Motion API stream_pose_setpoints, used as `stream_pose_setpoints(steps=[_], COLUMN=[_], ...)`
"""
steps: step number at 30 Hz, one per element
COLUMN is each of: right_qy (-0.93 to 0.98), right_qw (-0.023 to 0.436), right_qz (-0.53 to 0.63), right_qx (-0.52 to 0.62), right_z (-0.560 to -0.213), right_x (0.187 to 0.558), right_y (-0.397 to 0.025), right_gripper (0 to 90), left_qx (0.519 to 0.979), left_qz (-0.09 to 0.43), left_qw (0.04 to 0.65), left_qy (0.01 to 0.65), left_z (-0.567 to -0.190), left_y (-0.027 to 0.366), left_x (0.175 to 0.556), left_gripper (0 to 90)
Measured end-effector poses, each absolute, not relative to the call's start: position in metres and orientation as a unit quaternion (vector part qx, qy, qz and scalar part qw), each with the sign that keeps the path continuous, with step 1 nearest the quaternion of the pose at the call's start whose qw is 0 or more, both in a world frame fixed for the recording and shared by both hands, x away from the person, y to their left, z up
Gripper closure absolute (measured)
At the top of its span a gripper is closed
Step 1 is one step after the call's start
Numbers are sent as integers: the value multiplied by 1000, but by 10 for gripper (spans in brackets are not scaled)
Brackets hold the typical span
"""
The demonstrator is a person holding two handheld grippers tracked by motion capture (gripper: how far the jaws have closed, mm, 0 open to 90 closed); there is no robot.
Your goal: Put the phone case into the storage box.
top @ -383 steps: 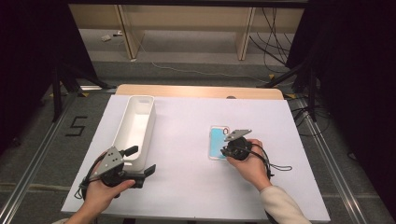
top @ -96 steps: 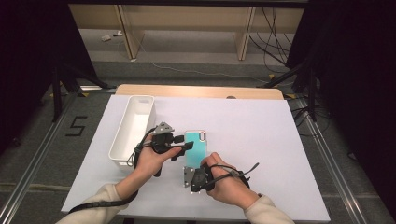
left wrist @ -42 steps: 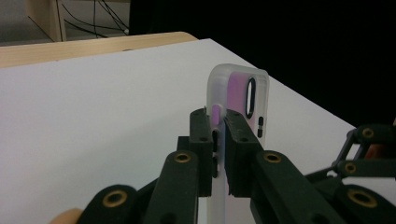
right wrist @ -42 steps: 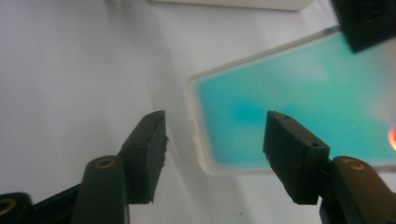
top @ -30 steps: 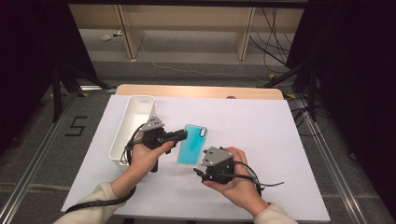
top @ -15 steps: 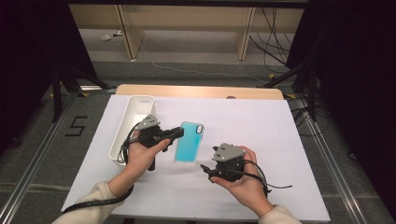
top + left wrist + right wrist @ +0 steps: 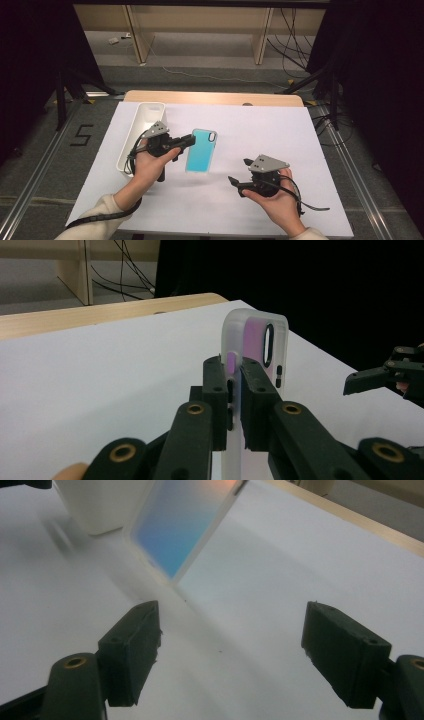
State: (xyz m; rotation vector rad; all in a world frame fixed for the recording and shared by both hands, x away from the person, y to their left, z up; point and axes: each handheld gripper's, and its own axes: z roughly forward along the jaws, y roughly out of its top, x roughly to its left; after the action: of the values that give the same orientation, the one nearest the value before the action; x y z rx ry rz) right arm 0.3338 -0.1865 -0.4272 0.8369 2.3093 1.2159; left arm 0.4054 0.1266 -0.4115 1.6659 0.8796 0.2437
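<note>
Left gripper (image 7: 233, 390) jaws closed on edge of phone case (image 7: 201, 149), held probably just above table (image 7: 300, 135). Right gripper (image 7: 240, 174) jaws wide apart, empty, at 4 o'clock of case. White tray (image 7: 131, 142) at 9 o'clock.

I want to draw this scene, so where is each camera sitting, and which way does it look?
High view: above the person's side, looking forward and down at the table; both forearms show.
Left gripper view: rides the left gripper, looking along jaws clamped on the phone case.
Right gripper view: rides the right gripper, jaws apart, facing the case.
All three share the phone case.
</note>
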Motion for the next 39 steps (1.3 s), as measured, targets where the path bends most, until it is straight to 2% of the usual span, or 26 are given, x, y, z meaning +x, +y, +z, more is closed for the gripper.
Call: stream_pose_setpoints(steps=[16,39], right_qy=[806,782], right_qw=[216,233], right_qz=[450,465], right_qx=[317,343], right_z=[-428,-427], right_x=[325,323], right_y=[-215,-248], right_gripper=[207,207], left_qx=[711,701], left_qz=[115,121], left_qw=[585,594], left_qy=[373,377], left_z=[-405,-396], left_y=[132,138], left_x=[404,403], left_gripper=[825,826])
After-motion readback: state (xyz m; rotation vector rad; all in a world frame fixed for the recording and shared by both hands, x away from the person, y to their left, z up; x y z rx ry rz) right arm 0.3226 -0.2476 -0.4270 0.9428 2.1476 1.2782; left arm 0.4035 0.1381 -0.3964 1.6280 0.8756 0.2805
